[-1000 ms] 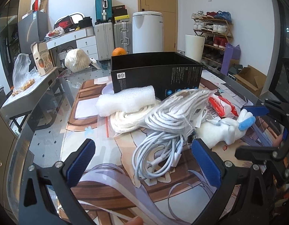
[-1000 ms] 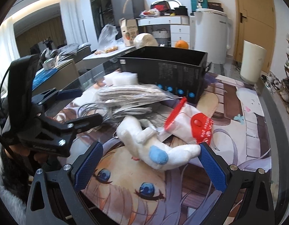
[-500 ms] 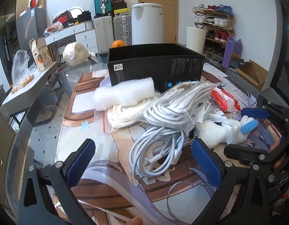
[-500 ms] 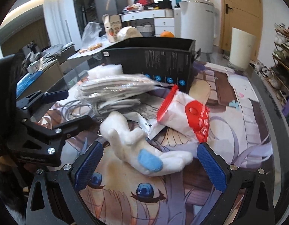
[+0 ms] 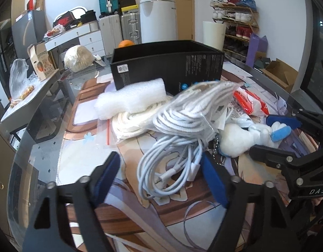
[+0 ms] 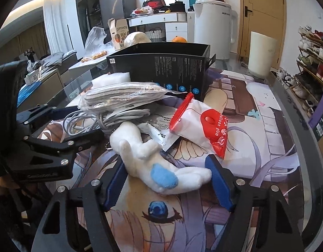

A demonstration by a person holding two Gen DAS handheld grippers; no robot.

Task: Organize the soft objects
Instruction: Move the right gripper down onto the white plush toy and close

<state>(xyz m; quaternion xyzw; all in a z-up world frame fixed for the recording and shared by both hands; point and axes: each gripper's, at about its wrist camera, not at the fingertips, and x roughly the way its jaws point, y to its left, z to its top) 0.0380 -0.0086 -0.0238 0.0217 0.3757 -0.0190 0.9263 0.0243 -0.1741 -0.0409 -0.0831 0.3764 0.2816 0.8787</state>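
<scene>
In the right wrist view a white plush toy [image 6: 161, 172] with a blue patch lies on the printed mat. It is between the blue pads of my right gripper [image 6: 167, 183], whose jaws are closing; the pads stand close to its two ends and it does not look squeezed. In the left wrist view a loose bundle of white cable [image 5: 172, 166] lies between the pads of my left gripper [image 5: 161, 176], also closing; the right pad is near the cable and the left pad is apart from it. A black open-topped box [image 5: 167, 67] stands behind the pile.
A foam roll [image 5: 130, 100], a bagged white rope coil [image 5: 128, 124], a bagged cord bundle [image 5: 195, 109] and a red-and-white pouch [image 6: 201, 126] are heaped before the box. The glass table edge [image 5: 35, 147] curves at left. Furniture and a shoe rack stand beyond.
The jaws of both grippers have narrowed from wide open, the right pair around the plush toy and the left pair around the cable bundle. Neither object has moved.
</scene>
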